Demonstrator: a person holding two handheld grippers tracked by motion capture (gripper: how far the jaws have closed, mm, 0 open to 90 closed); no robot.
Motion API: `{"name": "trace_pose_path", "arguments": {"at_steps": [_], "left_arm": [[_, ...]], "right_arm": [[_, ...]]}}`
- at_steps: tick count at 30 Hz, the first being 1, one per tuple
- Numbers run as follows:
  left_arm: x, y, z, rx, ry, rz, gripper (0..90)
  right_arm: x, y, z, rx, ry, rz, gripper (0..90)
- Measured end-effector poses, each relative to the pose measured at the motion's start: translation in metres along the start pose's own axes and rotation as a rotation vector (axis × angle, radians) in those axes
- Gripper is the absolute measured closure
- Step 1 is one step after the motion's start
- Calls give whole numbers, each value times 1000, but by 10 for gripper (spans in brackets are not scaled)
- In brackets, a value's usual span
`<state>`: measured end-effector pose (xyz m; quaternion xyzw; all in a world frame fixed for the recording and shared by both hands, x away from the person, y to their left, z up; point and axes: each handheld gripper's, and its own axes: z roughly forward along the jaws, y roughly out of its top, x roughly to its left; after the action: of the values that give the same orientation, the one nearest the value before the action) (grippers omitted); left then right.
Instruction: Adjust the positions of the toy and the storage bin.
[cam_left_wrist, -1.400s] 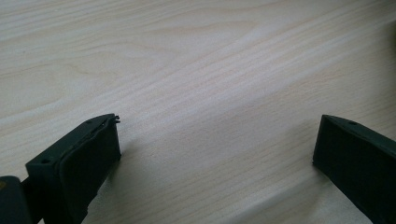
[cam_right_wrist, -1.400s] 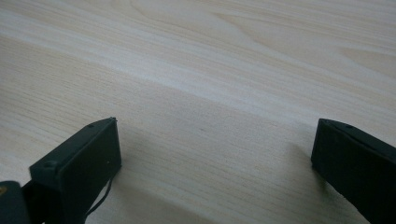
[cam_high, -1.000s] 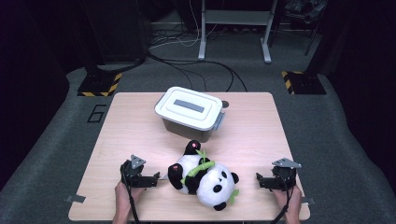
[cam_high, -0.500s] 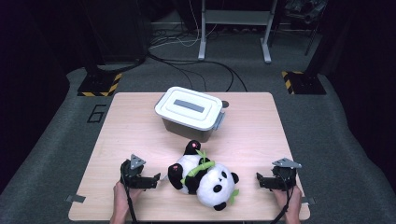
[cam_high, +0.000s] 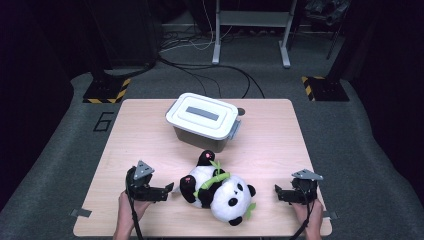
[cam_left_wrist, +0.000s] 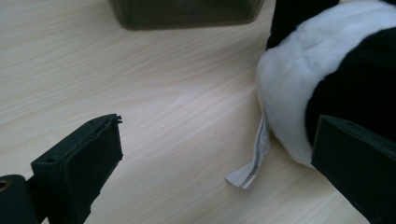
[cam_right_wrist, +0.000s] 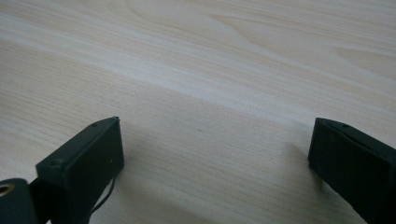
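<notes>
A black-and-white plush panda (cam_high: 220, 189) with a green bamboo sprig lies on its back near the table's front edge. My left gripper (cam_high: 168, 189) rests open on the table just left of it, jaws pointing at the panda's leg. In the left gripper view the panda (cam_left_wrist: 322, 74) fills the right side, with its white label (cam_left_wrist: 254, 156) lying between my jaws. My right gripper (cam_high: 277, 191) rests open at the front right, a short gap from the panda's head. Bare wood (cam_right_wrist: 210, 121) lies between its jaws in the right gripper view.
A grey plastic box with a white lid (cam_high: 202, 121) stands shut at the middle back of the wooden table (cam_high: 270, 140); its dark wall (cam_left_wrist: 187, 11) shows in the left gripper view. Cables and stand legs lie on the floor beyond the table.
</notes>
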<state>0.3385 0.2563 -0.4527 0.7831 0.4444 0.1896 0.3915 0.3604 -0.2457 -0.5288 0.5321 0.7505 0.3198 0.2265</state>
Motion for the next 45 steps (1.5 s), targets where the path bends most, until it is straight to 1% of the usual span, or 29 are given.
{"name": "trace_pose_path", "arguments": {"at_steps": [1, 4, 5, 6, 8, 10, 12, 13, 14, 16, 17, 19, 20, 21, 22, 23, 24, 25, 26, 27, 28, 29, 31, 32, 33, 36, 38, 42, 45], "left_arm": [[-3, 4, -4, -15, -2, 3, 16], [-5, 9, -8, -27, -10, 5, 16], [-7, 14, -11, -44, -18, 15, 16], [-9, 17, -12, -50, -20, 19, 16], [-13, 22, -15, -58, -42, 26, 16], [-15, 24, -15, -62, -48, 32, 16], [-21, 28, -16, -65, -60, 54, 15], [-24, 30, -16, -61, -72, 63, 15], [-30, 33, -12, -64, -91, 75, 14], [-37, 34, -6, -58, -114, 77, 11], [-37, 34, -6, -58, -114, 77, 11], [-44, 33, 3, -43, -143, 78, 11], [-50, 30, 12, -26, -164, 85, 26], [-50, 30, 12, -26, -164, 85, 48], [-54, 25, 21, -22, -193, 88, 89], [-54, 22, 23, -31, -207, 78, 144], [-54, 20, 25, -35, -208, 68, 223], [-54, 20, 25, -35, -208, 68, 332], [-53, 17, 27, -34, -227, 63, 368], [-53, 14, 29, -47, -249, 44, 368], [-52, 10, 30, -76, -258, 46, 452], [-52, 10, 30, -76, -258, 46, 480], [-52, 8, 29, -91, -255, 57, 539], [-53, 7, 29, -100, -251, 58, 539], [-53, 6, 29, -112, -245, 72, 585], [-53, 7, 28, -123, -245, 85, 628], [-54, 7, 28, -130, -253, 76, 644], [-52, 7, 26, -150, -245, 76, 660], [-49, 7, 25, -153, -242, 74, 670]], "right_arm": [[0, 0, 0, 0, 0, 1, 25], [0, 0, 0, 0, 0, 0, 25], [0, 0, 0, 0, 0, 1, 25], [0, 0, 0, 0, 0, 1, 25], [0, 0, 0, 0, 0, 1, 25], [0, 0, 0, 0, 0, 1, 25], [0, 0, 0, 0, 0, 0, 25], [0, 0, 0, 0, 0, 0, 25], [0, 0, 0, 0, 0, 1, 25], [0, 0, 0, 0, 0, 0, 25], [0, 0, 0, 0, 0, 0, 25], [0, 0, 0, 0, 0, 1, 26], [0, 0, 0, 0, -1, 2, 27], [0, 0, 0, 0, -1, 2, 27], [0, 0, 0, -1, -1, 1, 27], [0, 0, 0, -1, -1, 1, 27], [0, 0, 0, -1, -1, 1, 28], [0, 0, 0, -2, -1, 1, 28], [0, 0, 0, -1, -1, 1, 28], [0, 0, 0, -1, -1, 1, 28], [0, 0, 0, -1, -2, 2, 29], [0, 0, 0, -1, -2, 2, 29], [0, 0, 0, -1, -1, 2, 29], [0, 0, 0, -2, -2, 1, 29], [0, 0, 0, -2, -2, 2, 29], [0, 0, 0, -1, -2, 1, 29], [0, 0, 0, -3, -1, -1, 30], [0, 0, 0, -4, -1, -1, 31], [-1, 0, 0, -4, -1, -1, 31]]}}
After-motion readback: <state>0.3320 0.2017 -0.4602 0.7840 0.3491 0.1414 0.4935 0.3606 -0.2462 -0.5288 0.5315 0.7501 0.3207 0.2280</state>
